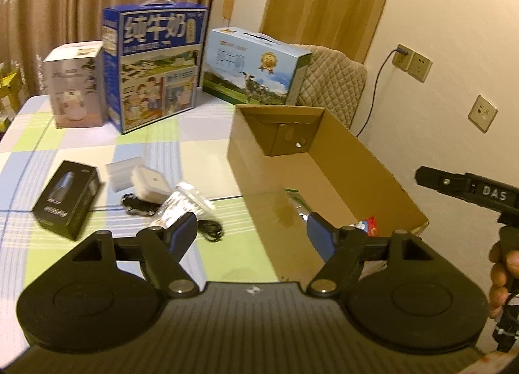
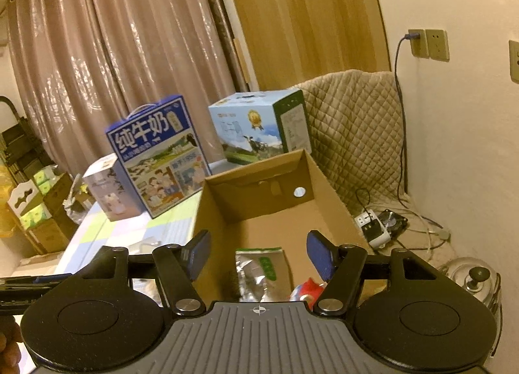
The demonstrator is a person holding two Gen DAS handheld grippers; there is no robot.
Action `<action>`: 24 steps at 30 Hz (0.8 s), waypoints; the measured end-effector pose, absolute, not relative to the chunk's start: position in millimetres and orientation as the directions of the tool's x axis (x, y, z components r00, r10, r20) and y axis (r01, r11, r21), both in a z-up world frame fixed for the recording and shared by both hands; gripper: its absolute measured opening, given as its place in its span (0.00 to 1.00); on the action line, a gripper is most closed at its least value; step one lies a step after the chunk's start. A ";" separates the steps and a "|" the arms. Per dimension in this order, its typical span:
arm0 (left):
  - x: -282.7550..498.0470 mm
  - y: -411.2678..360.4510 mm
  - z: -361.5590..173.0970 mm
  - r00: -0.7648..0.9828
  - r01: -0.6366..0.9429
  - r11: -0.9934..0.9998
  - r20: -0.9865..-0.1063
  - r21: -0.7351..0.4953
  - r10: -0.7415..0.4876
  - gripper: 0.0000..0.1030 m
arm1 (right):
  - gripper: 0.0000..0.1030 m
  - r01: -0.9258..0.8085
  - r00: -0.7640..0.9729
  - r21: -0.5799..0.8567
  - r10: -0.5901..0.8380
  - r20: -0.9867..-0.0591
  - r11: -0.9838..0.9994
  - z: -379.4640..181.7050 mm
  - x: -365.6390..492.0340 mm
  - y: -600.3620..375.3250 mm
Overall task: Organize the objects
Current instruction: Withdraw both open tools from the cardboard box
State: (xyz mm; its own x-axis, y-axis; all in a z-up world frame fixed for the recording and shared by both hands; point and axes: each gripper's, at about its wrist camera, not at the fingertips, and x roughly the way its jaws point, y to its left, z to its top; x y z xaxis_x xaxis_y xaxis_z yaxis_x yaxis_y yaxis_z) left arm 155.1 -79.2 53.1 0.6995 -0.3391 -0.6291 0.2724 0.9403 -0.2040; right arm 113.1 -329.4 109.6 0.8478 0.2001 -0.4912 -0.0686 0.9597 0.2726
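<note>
Curtains hang behind your checked bench [image 1: 81, 147], with two milk cartons standing at its far edge. Your left claw [image 1: 251, 228] is spread, nothing between its pads. Ahead and to its left lie a black box [image 1: 66, 199], a small white box [image 1: 150, 184], a foil packet [image 1: 183, 204] and a black cable [image 1: 211, 228], all close together on the bench. Straight ahead of that claw and to its right sits the open cardboard box [image 1: 259, 160], its near wall just beyond the pads. Your right claw [image 2: 258, 255] is also spread and empty, hovering over the box's near end. Just below it, inside the box, lie a silver pouch with a green label [image 2: 262, 272] and, to the right, a red packet [image 2: 308, 289].
</note>
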 end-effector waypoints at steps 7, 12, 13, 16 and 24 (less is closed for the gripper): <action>127.7 -44.4 60.2 0.727 0.218 0.955 -0.619 -0.200 -0.295 0.73 | 0.61 -0.115 0.837 0.269 0.240 -0.492 0.956 117.5 89.7 -299.6; 110.3 -20.5 64.8 0.751 0.176 0.964 -0.606 -0.197 -0.261 0.78 | 0.61 -0.155 0.825 0.259 0.269 -0.498 0.953 118.7 79.7 -276.2; 107.5 -15.5 64.9 0.755 0.168 0.966 -0.605 -0.197 -0.254 0.79 | 0.61 -0.160 0.822 0.257 0.273 -0.499 0.953 118.5 78.7 -272.2; 99.3 -1.5 64.5 0.763 0.142 0.971 -0.604 -0.191 -0.230 0.80 | 0.61 -0.176 0.813 0.259 0.289 -0.506 0.950 116.6 75.9 -260.3; 83.5 35.2 58.1 0.773 0.068 0.983 -0.614 -0.171 -0.160 0.84 | 0.61 -0.232 0.785 0.253 0.334 -0.522 0.939 108.7 69.3 -229.4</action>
State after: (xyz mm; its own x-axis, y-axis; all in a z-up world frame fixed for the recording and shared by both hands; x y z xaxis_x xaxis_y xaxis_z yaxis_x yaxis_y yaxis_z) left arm 83.5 35.2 58.1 0.7727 -0.1605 -0.6141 0.0683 0.9829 -0.1710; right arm 69.3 -229.4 108.7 0.7849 0.3342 -0.5218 -0.2316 0.9393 0.2531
